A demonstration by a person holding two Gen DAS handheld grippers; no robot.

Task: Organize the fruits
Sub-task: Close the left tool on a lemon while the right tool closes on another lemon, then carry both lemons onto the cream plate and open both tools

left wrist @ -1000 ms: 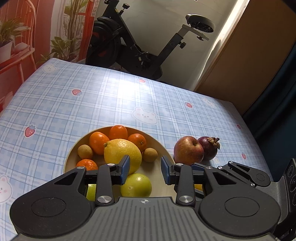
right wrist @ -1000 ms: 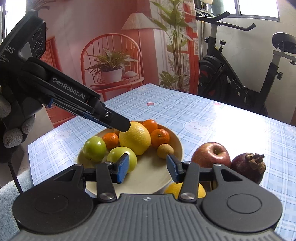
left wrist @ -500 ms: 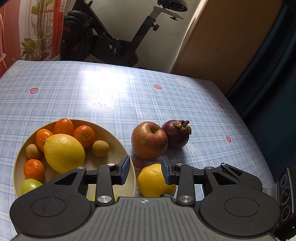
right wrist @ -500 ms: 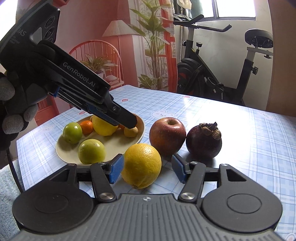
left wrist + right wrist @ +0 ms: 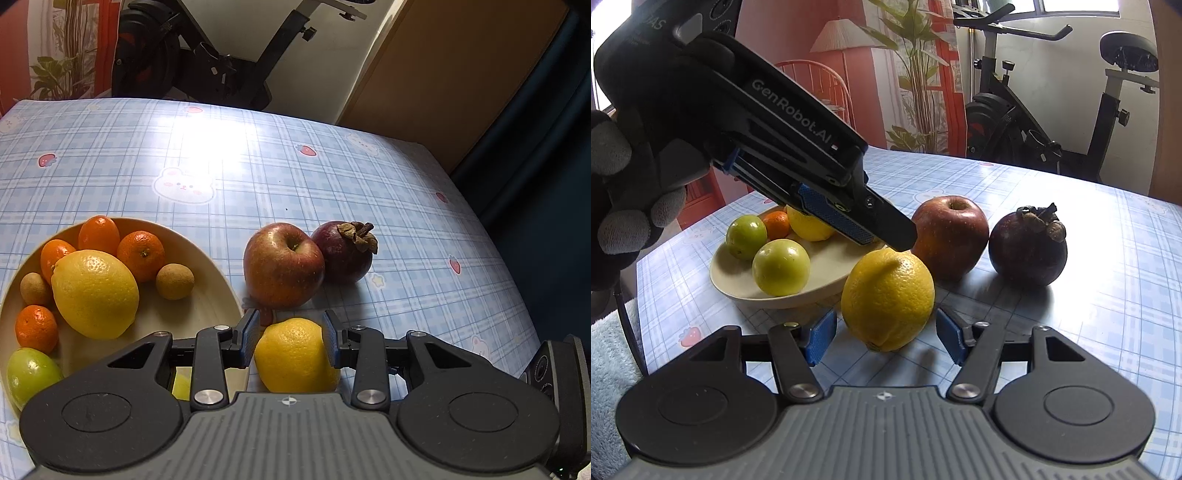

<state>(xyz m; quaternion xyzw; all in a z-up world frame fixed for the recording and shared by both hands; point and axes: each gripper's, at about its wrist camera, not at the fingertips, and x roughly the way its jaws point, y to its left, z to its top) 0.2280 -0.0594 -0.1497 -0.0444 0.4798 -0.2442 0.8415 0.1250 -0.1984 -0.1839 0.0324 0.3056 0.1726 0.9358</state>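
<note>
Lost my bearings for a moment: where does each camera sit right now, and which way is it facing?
Left wrist: on the left gripper, looking steeply down over the loose lemon toward the apple; only its own fingers show.
Right wrist: on the right gripper, lower and flatter, jaws opening around the same lemon; the left gripper and a gloved hand cross its left side.
Shared: lemon, apple, mangosteen, plate.

right gripper [image 5: 882,338]: opening | lemon [image 5: 888,299] between jaws, untouched

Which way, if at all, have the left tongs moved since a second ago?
Yes. The left tongs shifted right, off the plate to the loose lemon beside it.
</note>
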